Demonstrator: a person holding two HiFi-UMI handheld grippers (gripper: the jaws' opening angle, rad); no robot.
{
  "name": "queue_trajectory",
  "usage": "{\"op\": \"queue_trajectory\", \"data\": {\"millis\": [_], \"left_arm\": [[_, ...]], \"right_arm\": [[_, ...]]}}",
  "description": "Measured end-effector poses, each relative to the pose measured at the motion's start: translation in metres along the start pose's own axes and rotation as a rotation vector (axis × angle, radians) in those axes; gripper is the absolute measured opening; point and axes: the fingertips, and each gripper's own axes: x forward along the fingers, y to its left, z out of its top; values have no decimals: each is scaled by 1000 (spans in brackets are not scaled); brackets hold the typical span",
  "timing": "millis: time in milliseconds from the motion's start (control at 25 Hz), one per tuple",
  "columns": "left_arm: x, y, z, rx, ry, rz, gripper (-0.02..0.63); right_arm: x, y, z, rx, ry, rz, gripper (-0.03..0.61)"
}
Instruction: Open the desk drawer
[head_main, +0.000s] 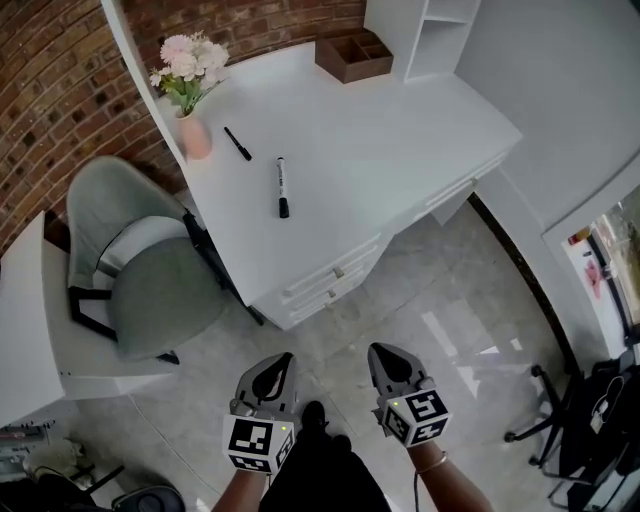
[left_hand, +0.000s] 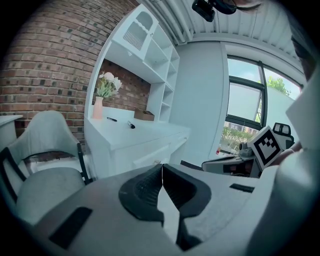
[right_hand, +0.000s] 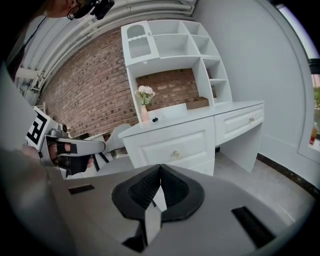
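The white desk (head_main: 380, 150) stands ahead of me, its drawer stack (head_main: 330, 280) facing the floor where I stand. In the right gripper view the upper drawer front (right_hand: 172, 145) carries a small round knob (right_hand: 175, 153), and a second knobbed drawer (right_hand: 240, 122) sits further right. My left gripper (head_main: 275, 372) and right gripper (head_main: 390, 362) hang side by side over the floor, well short of the desk, touching nothing. Both show their jaws pressed together, with nothing between them, in the left gripper view (left_hand: 161, 167) and the right gripper view (right_hand: 160, 167).
A grey-green chair (head_main: 140, 270) stands left of the drawers. On the desk are a pink vase of flowers (head_main: 190, 100), two black markers (head_main: 283, 188), a wooden box (head_main: 352, 57) and a shelf unit (head_main: 430, 30). An office chair base (head_main: 550, 420) is at right.
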Motion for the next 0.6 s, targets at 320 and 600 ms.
{"op": "queue_trajectory", "data": {"millis": [320, 600], "left_arm": [[44, 15, -77, 0, -22, 32, 11], [88, 27, -151, 2, -31, 48, 11]], "right_arm": [[52, -32, -83, -22, 17, 31, 5], [102, -58, -156, -45, 17, 61, 5]]}}
